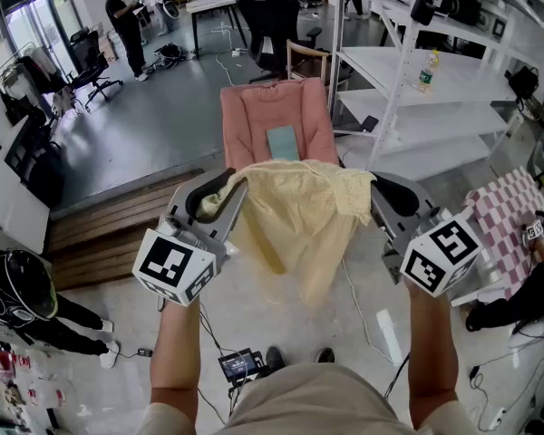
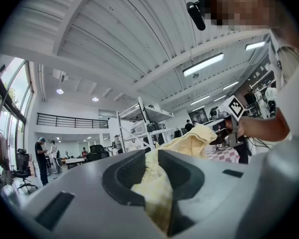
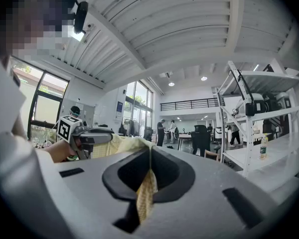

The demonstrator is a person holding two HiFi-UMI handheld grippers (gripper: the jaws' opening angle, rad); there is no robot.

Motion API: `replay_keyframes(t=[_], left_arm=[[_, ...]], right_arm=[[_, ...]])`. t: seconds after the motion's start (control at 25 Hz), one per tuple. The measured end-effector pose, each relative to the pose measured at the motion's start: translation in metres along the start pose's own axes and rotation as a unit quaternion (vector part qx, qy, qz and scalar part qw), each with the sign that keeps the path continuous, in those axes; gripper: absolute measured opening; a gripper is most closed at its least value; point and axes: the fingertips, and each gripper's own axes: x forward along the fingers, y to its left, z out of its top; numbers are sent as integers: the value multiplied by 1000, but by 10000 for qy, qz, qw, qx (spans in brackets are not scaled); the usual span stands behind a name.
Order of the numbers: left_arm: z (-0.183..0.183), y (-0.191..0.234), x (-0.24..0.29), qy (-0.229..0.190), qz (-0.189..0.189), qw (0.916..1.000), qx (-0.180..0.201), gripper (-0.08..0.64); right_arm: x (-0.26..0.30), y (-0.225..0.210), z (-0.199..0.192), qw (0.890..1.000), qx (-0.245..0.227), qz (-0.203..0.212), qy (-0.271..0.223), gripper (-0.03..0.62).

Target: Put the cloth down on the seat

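A pale yellow cloth [image 1: 301, 216] hangs stretched between my two grippers in the head view, held up in the air in front of a pink seat [image 1: 276, 120]. My left gripper [image 1: 225, 191] is shut on the cloth's left corner; in the left gripper view a thick bunch of cloth [image 2: 157, 185] fills the gap between the jaws. My right gripper [image 1: 374, 191] is shut on the right corner, and the right gripper view shows a thin fold of cloth [image 3: 147, 188] pinched between its jaws. A teal pad [image 1: 282, 142] lies on the seat's cushion.
White metal shelving [image 1: 408, 107] stands right of the seat, with a bottle [image 1: 426, 69] on one shelf. A wooden platform [image 1: 109, 216] lies to the left. A checkered cloth [image 1: 508, 216] and a seated person [image 1: 526, 279] are at the far right. Cables trail on the floor below.
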Motion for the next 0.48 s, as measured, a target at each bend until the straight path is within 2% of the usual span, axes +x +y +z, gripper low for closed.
replay_keyframes(t=[0.48], left_arm=[[-20, 14, -11, -73, -1, 10000, -50, 75]], right_arm=[[15, 13, -13, 9999, -70, -120, 7, 2]])
